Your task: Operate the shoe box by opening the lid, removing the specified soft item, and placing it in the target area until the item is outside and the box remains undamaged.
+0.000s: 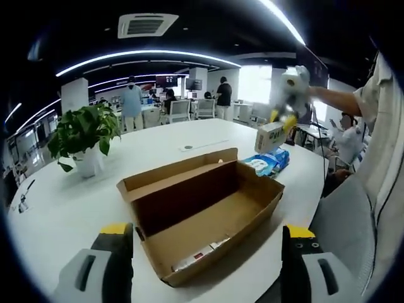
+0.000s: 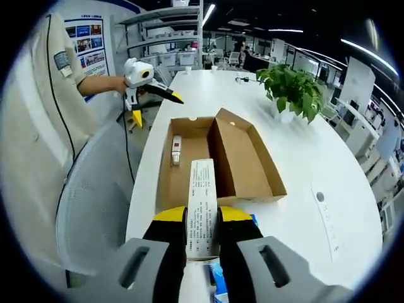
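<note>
Clamped between my right tool's (image 2: 202, 243) yellow-tipped jaws is the soft pack (image 2: 202, 214), a flat white packet w/ printed text, edge-on to the camera. From the left gripper view the same right tool (image 1: 281, 120) hangs above the counter's far side w/ the pack (image 1: 269, 137) under it, clear of the box. So the item is out and in the air, not inside anymore.

Left tool (image 1: 205, 243) is wide open, jaws well apart and holding nothing, poised just short of the shoe box's (image 1: 208, 211) near end. It shows in the right gripper view too (image 2: 148, 85), beyond the box's far end w/ my hand behind it.

Shoe box (image 2: 218, 158) sits open on the white counter (image 2: 303, 170), lid folded back alongside the tray. Cardboard looks intact, no tears or crushed corners that I can see. One small item (image 2: 176, 150) lies inside on the box floor.

Beside the box, near the counter edge, sits a blue-and-white pack (image 1: 270, 161), just below what I'm holding. Potted plant (image 1: 85, 136) stands well apart.

Step, as I read it: removal done, placing under way. Target area isn't marked in either view; prob. the spot near the blue-and-white pack. Next move calls for lowering the pack to the counter clear of the box wall, then releasing w/o dragging it or bumping the cardboard.
</note>
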### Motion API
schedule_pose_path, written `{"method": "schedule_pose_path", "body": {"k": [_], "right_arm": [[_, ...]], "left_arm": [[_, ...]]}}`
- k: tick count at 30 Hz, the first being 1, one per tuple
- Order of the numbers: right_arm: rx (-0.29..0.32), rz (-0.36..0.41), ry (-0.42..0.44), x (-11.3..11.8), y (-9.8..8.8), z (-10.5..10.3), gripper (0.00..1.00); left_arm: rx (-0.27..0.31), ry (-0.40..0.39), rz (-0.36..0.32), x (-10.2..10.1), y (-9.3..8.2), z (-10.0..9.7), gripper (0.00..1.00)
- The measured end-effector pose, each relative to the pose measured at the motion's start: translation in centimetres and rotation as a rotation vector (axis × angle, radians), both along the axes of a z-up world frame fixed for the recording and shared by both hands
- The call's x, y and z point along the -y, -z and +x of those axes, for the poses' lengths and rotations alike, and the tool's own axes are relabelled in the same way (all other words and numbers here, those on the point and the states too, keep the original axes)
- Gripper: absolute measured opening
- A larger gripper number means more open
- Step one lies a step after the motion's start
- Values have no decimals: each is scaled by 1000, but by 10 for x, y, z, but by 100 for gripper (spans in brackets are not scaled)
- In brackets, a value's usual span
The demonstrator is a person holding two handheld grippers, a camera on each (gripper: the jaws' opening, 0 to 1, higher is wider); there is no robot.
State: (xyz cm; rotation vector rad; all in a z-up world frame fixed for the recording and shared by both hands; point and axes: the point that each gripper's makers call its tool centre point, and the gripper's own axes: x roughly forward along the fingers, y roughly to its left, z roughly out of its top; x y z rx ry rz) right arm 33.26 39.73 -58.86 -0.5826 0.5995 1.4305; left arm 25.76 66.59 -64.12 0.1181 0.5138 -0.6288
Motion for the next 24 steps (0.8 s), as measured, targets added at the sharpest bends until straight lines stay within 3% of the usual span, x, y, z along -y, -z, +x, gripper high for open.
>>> {"method": "schedule_pose_path", "body": {"k": [10, 24], "right_arm": [[23, -15, 69, 37, -1, 26, 16], [39, -71, 102, 75, 14, 58, 16]], "left_arm": [[-9, 12, 6, -3, 5, 5, 100], [-20, 11, 4, 1, 8, 7, 100]]}}
